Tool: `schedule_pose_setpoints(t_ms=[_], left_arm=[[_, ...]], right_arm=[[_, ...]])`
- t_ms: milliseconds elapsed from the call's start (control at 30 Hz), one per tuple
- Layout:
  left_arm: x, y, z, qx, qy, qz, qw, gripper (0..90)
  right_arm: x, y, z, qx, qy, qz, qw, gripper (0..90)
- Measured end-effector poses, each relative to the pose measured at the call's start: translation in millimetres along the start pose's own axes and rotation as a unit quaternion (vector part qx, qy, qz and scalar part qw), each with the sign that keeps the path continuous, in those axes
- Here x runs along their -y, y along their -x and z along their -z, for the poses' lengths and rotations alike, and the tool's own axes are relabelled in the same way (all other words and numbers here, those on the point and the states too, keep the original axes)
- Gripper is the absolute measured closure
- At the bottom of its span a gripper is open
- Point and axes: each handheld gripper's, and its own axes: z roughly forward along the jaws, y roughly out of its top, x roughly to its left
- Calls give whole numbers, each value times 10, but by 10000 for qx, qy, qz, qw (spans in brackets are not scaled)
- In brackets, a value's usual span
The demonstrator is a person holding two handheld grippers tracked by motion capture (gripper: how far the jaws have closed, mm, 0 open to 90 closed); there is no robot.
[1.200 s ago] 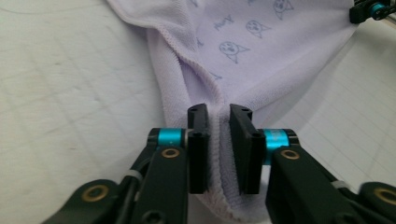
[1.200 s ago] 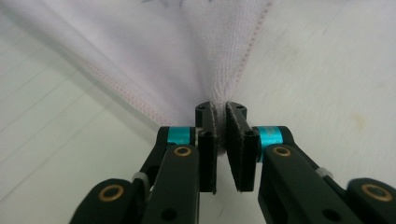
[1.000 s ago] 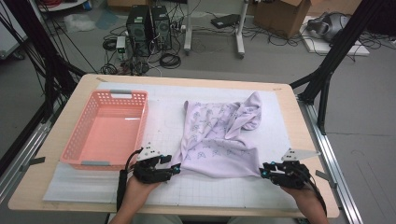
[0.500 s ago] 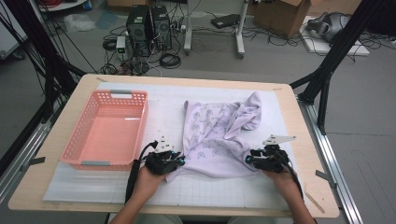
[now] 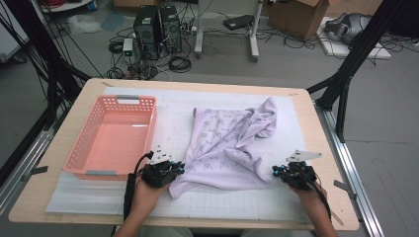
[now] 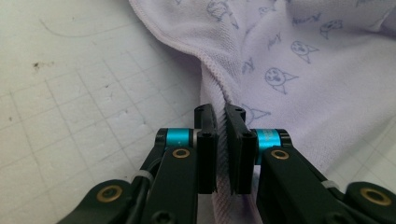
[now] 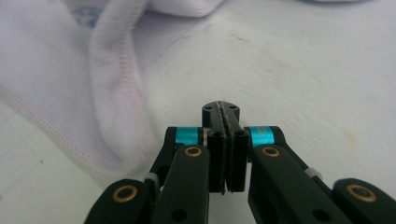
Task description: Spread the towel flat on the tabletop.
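Left gripper of mine is pinching the stitched hem of the pale lilac printed cotton garment; in the left gripper view the fabric edge runs up between the two black jaws, which have just been closing and now press on it. In the high view that gripper sits at the lower centre-left of the frame, at the garment's near left corner. My right gripper has its jaws pressed together after just closing; in the right gripper view I see nothing caught between them, and the garment's hem lies just to the left of the tips, over the white gridded mat. In the high view the right gripper is at the lower right, just beside the garment's near right edge. The garment lies crumpled across the middle of the surface, with the salmon-pink perforated plastic basket to its left.
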Motion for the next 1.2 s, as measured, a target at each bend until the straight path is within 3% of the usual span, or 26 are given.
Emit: schedule_pose_setpoints(t_ms=[67,167,233,333,367,400,433,500,633,733,833,933,1033,1133,1200], left_arm=[[5,11,-31,3,-27,-21,10000,814],[1,21,-56,8,-46,-64,10000,806],[0,20,-64,10,-18,-22,10000,798],[3,20,-69,33,-4,-21,10000,793],[4,20,-68,46,0,-38,10000,791],[6,23,-67,54,18,-54,10000,790],[7,21,-64,52,15,-69,10000,790],[11,21,-62,52,33,-49,10000,790],[16,24,-51,93,50,-71,9999,795],[17,45,-56,141,51,-87,9998,824],[16,44,-63,125,31,-111,9999,857],[14,45,-68,77,-2,-121,9999,870],[13,53,-74,22,-22,-135,9999,875],[12,53,-76,-32,-30,-104,9999,876],[10,53,-75,-89,-18,-104,9999,871]], right_arm=[[16,46,58,-194,272,-284,9990,706],[-35,-13,34,-639,558,-288,9960,607],[-95,-100,-64,-905,507,-175,9945,543],[-176,-255,-283,-985,216,50,9949,558],[-199,-308,-351,-977,60,186,9950,601],[-216,-362,-384,-869,32,352,9956,649],[-238,-394,-381,-931,12,444,9947,755],[-245,-427,-363,-763,2,622,9951,811],[-213,-395,-277,-492,-100,550,9972,827],[-149,-353,-156,-143,-212,512,9984,827],[-74,-286,-48,70,-294,246,9992,825],[-13,-196,12,85,-327,-133,9993,820],[6,-127,71,328,-380,-283,9983,811],[44,15,169,728,-605,-704,9930,791],[97,128,238,773,-598,-951,9907,751]])
